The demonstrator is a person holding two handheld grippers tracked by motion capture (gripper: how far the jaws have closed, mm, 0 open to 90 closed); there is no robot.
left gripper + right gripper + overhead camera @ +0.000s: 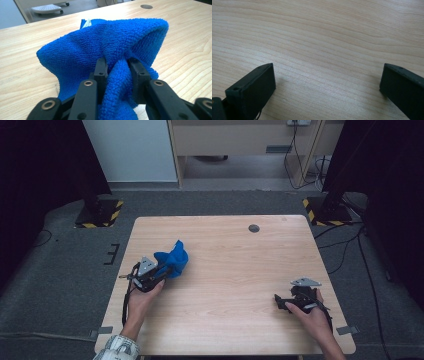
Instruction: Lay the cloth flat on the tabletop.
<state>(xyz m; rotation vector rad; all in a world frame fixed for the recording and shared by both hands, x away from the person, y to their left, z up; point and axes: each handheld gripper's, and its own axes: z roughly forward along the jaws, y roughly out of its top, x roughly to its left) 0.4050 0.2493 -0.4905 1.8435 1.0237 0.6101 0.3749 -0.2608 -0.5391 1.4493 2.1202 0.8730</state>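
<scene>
A bunched blue microfibre cloth (173, 259) rests on the left part of the wooden table (225, 270). My left gripper (162, 270) is shut on a fold of this cloth (110, 47); in the left gripper view both black jaws pinch the fabric, which bulges up and over them (117, 67). A small white tag (87, 23) peeks out at the cloth's far edge. My right gripper (280, 302) rests near the table's front right, held by a hand. In the right gripper view it (327, 75) stands open, jaws wide apart over bare wood, nothing between them.
A dark round grommet (254, 228) sits near the table's far edge. Black stands with yellow-striped bases (100, 212) flank the table on the grey floor. Cables (345, 245) run along the right side. A pale cabinet stands behind.
</scene>
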